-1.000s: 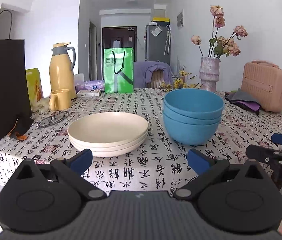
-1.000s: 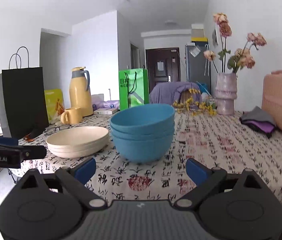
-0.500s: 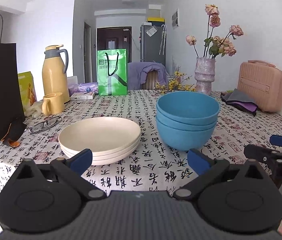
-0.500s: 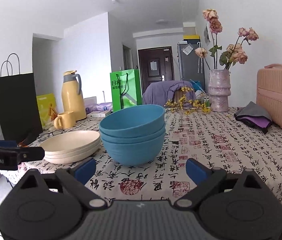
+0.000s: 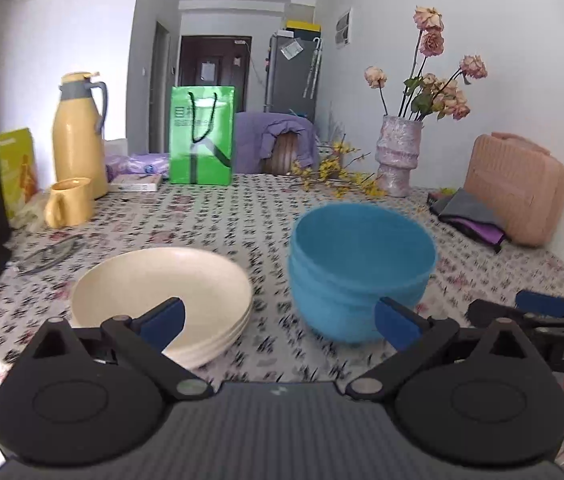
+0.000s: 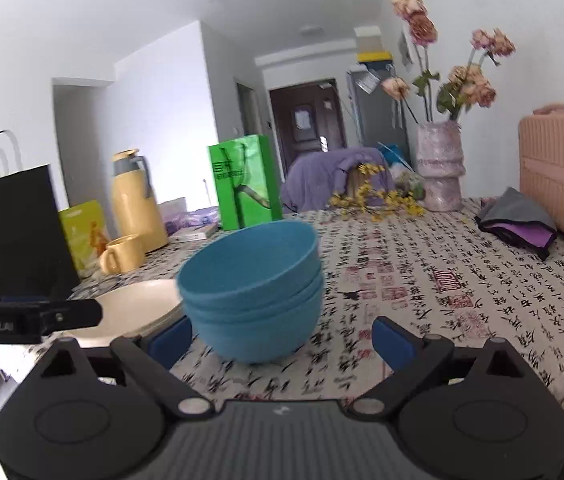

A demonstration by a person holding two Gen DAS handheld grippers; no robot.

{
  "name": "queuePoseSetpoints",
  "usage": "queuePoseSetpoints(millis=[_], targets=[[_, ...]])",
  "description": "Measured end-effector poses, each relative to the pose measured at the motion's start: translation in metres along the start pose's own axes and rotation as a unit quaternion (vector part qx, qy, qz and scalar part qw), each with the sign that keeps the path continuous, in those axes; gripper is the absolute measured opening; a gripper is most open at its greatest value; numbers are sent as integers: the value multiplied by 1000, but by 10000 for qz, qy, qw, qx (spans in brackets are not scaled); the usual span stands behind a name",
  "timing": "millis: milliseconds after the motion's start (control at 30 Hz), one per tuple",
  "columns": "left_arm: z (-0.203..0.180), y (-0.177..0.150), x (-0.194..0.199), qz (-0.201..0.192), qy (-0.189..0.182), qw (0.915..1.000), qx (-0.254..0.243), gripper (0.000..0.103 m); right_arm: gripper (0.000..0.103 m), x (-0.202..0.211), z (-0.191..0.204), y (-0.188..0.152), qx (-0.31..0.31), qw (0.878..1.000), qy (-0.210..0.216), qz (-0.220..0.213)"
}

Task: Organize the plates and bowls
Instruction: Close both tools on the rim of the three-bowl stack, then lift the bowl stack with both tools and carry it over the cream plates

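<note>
Nearest, the left claw [image 5: 278, 320] and right claw [image 6: 280, 338] both gape wide, grasping nothing. Just beyond them on the patterned worktop [image 6: 462, 292], a stack of shallow cream plates [image 5: 162, 296] sits left of nested matte-blue bowls [image 6: 252, 286], close but apart.

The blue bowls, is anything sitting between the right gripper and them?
Nothing visible. In the right wrist view the open right gripper faces the stacked blue bowls with only bare tablecloth between. The cream plates lie off to the left, beside the bowls.
</note>
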State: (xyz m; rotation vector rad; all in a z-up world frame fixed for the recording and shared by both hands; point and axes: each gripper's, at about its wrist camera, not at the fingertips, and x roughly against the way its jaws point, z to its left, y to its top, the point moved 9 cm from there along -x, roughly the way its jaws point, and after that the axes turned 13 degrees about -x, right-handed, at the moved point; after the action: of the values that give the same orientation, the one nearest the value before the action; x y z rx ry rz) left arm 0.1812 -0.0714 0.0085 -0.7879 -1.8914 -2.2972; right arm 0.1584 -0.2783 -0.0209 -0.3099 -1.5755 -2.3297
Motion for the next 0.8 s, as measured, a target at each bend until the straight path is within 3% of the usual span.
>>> queuePoseSetpoints(millis=[200, 500, 600, 800], targets=[[4, 26, -44, 223, -560, 9972, 440, 103, 96, -39, -15, 34, -629, 9968, 207, 447], [14, 21, -126, 1084, -1162, 9793, 1250, 98, 89, -115, -33, 45, -1514, 9795, 454, 1245], [15, 15, -142, 1267, -1268, 9748, 1330, 90, 72, -137, -39, 41, -1825, 9692, 575, 1550], [12, 0, -167, 1747, -1821, 9509, 1793, 69, 57, -169, -47, 25, -2364, 9464, 742, 2071]])
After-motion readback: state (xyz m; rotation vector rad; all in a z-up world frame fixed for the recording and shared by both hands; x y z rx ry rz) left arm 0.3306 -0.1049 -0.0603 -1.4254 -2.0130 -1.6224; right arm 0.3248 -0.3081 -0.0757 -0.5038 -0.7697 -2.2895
